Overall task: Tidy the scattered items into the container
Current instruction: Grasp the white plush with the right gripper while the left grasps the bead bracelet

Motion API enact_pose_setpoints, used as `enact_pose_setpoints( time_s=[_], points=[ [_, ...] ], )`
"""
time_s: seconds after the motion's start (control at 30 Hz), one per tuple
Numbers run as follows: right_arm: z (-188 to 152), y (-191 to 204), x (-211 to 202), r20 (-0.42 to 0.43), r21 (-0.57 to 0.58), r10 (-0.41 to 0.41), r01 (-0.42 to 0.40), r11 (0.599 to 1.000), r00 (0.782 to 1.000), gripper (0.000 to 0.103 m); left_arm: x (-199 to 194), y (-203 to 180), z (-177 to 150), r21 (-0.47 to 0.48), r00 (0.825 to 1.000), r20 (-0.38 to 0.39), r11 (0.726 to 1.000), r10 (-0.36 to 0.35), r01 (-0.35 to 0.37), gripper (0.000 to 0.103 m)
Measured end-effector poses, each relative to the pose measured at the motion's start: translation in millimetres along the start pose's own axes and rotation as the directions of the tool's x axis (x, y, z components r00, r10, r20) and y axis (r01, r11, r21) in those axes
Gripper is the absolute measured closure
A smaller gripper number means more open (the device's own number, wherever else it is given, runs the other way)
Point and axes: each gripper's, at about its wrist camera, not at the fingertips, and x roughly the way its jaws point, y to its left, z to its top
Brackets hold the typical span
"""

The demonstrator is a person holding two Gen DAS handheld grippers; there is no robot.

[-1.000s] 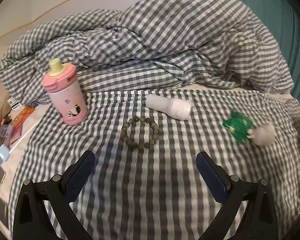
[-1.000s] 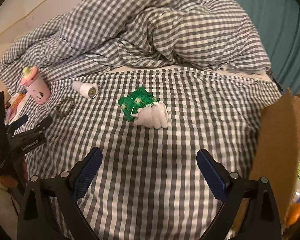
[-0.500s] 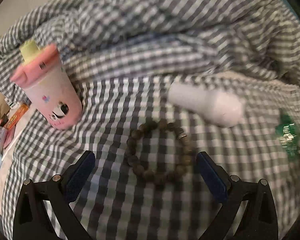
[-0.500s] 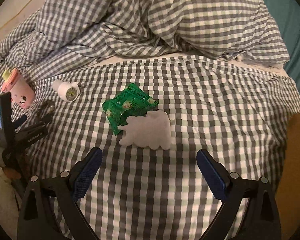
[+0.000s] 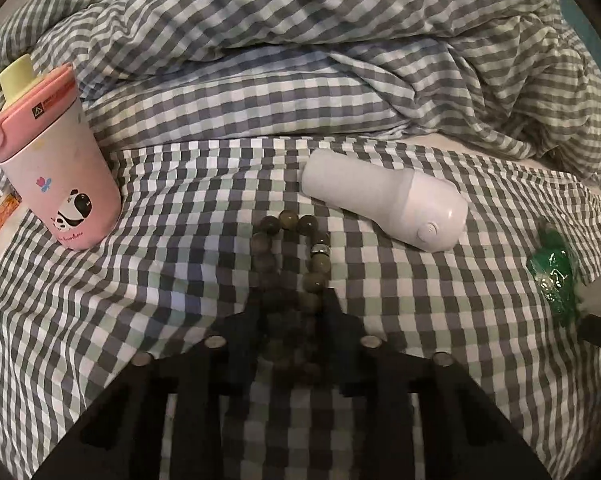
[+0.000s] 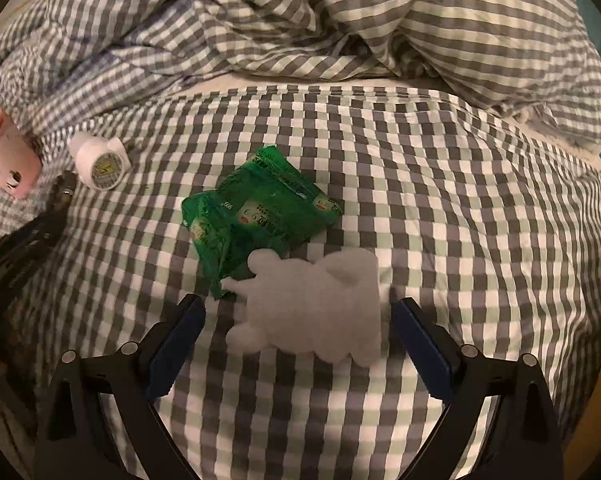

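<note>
Left wrist view: the left gripper (image 5: 290,312) pinches the bead bracelet (image 5: 290,248).
Right gripper (image 6: 296,320) stays spread around the white glove (image 6: 316,312), beside the green packet (image 6: 260,212).

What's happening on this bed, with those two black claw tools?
A person is tidying loose things off the checked bedsheet. The left gripper has closed on a bead bracelet lying between a pink cup and a white bottle. The right gripper is open around a white foam piece beside a green packet.

One cup (image 5: 56,168), one bracelet (image 5: 292,248).
</note>
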Motion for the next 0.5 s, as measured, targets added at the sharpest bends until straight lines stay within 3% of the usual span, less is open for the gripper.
enact_pose_setpoints(
  time_s=[0.07,0.2,0.5],
  points=[
    [-0.4,-0.9,3.1,-0.018,0.011,-0.006,0.006,1.000,1.000,0.032,-3.4,2.0,-1.3,-0.015,1.000,-0.007,1.000,-0.005,0.005,0.092],
    [-5.7,-6.9,-17.2,0.013,0.040,0.051,-0.052,0.998,0.999,0.033,-15.6,9.8,-6.3,-0.050,0.999,-0.011,0.998,-0.041,0.040,0.092],
    [-26.1,-4.3,-79.1,0.078,0.041,0.111,-0.115,0.993,0.991,0.033,-87.5,1.6,-29.1,-0.014,0.998,0.057,1.000,-0.015,0.016,0.092]
  ],
)
